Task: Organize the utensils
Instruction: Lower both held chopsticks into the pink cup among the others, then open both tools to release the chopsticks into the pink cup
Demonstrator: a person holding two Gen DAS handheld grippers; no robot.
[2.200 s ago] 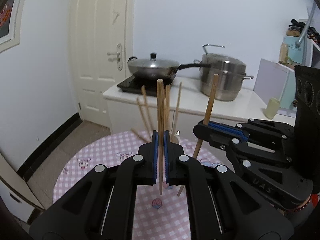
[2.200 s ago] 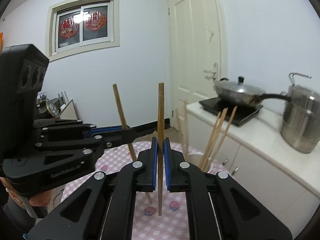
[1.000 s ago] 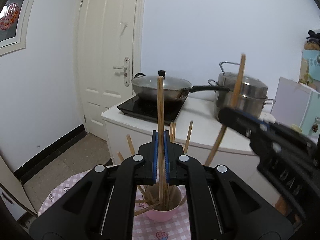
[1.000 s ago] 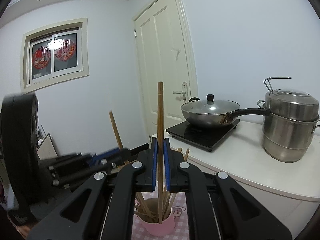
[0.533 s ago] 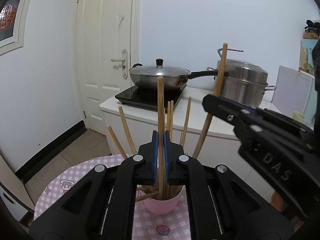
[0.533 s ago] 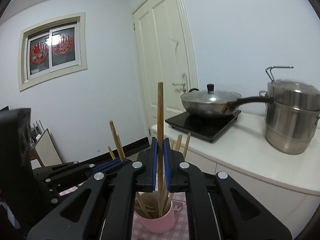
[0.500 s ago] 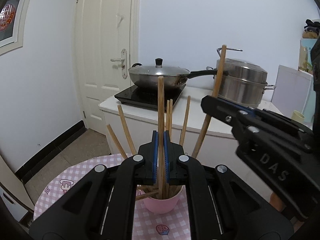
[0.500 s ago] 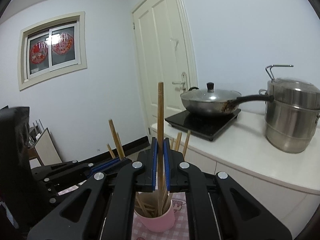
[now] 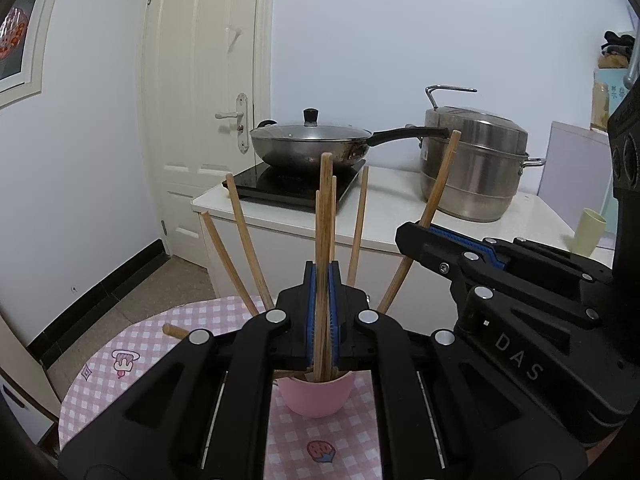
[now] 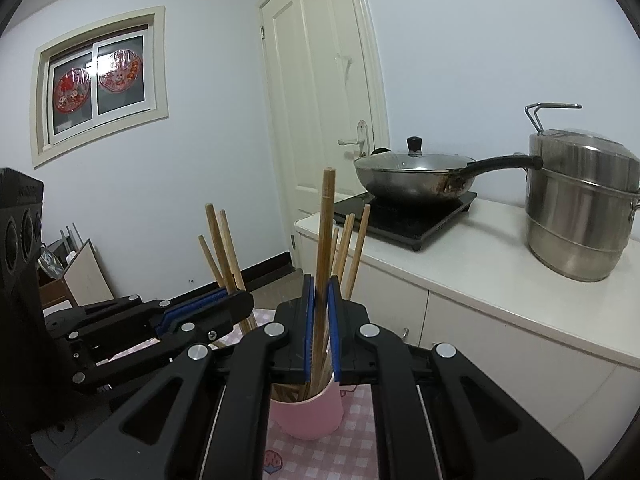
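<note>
Above the pink cup (image 9: 316, 398), my left gripper (image 9: 322, 312) and right gripper (image 10: 320, 320) each pinched one upright chopstick (image 9: 325, 208), tips lowered inside it.

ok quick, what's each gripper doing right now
left gripper: shut on a chopstick over the pink cup.
right gripper: shut on a chopstick.

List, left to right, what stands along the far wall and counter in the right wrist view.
Window → door → lidded wok on the black cooktop → steel steamer pot.
</note>
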